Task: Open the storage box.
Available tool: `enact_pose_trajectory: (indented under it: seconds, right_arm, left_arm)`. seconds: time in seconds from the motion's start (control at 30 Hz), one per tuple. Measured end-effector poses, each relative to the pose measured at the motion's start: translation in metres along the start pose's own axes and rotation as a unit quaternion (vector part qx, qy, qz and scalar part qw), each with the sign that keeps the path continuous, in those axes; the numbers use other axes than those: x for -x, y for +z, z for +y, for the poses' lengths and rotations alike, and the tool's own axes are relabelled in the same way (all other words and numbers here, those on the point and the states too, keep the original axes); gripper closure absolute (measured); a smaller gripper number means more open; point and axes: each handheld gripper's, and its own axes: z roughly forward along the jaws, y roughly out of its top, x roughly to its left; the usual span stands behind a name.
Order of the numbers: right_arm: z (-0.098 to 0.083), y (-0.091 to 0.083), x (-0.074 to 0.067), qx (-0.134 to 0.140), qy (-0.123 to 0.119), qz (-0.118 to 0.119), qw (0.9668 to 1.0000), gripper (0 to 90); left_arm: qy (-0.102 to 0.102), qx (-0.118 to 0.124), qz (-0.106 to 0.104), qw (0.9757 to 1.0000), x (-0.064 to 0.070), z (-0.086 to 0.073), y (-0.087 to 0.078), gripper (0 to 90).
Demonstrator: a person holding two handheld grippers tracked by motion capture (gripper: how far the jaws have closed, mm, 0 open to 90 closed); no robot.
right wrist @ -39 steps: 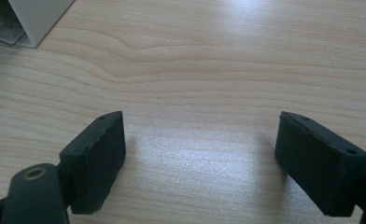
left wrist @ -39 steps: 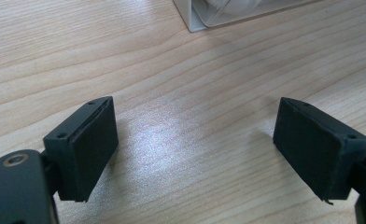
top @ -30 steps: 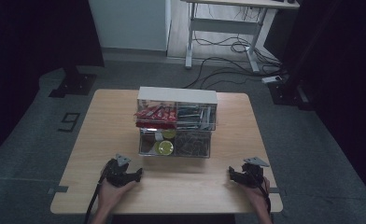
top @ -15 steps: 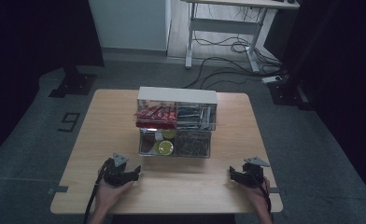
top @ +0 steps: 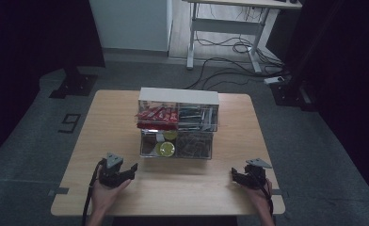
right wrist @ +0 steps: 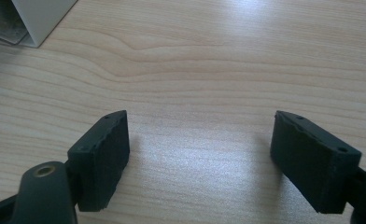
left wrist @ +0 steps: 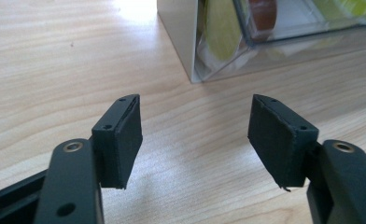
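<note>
High view: the clear organizer box (top: 177,123) sits mid-counter (top: 102,122), well ahead of both tools; a hasty reach could shove it back. Left gripper view: the left hand-held gripper (left wrist: 195,135), spread and empty though its jaws have just been narrowing, faces the box's near corner (left wrist: 190,46); it may clip that corner. Right gripper view: the right hand-held gripper (right wrist: 200,156) is spread, empty, with the box's corner (right wrist: 36,18) far left.
</note>
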Motion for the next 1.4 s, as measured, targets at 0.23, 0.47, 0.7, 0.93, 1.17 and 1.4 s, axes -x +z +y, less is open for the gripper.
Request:
enact_pose_trajectory:
  seconds: [0.23,0.47,0.7,0.93,1.17,1.4]
  right_arm:
    - [0.000,0.000,0.000,0.001,0.002,-0.001,1.0000,22.5]
    - [0.000,-0.001,0.000,0.002,0.001,-0.001,1.0000,23.7]
    - [0.000,-0.001,0.000,0.002,0.001,-0.001,1.0000,23.8]
    - [0.000,-0.001,0.000,0.003,0.000,-0.001,1.0000,24.1]
    - [0.000,-0.001,0.000,0.003,0.000,0.000,1.0000,24.3]
    - [-0.001,-0.001,0.001,0.003,0.000,0.000,1.0000,24.4]
  left_arm:
    - [-0.001,0.018,-0.006,0.9998,0.004,0.006,-0.010,41.9]
    - [-0.002,0.029,-0.006,0.9996,0.007,0.011,-0.020,53.7]
    - [0.000,0.049,-0.013,0.9987,0.010,0.017,-0.030,62.0]
    - [0.002,0.063,-0.025,0.9977,0.011,0.025,-0.042,72.6]
    - [0.006,0.070,-0.036,0.9969,0.014,0.034,-0.049,76.7]
    - [0.005,0.077,-0.044,0.9961,0.016,0.042,-0.052,80.8]
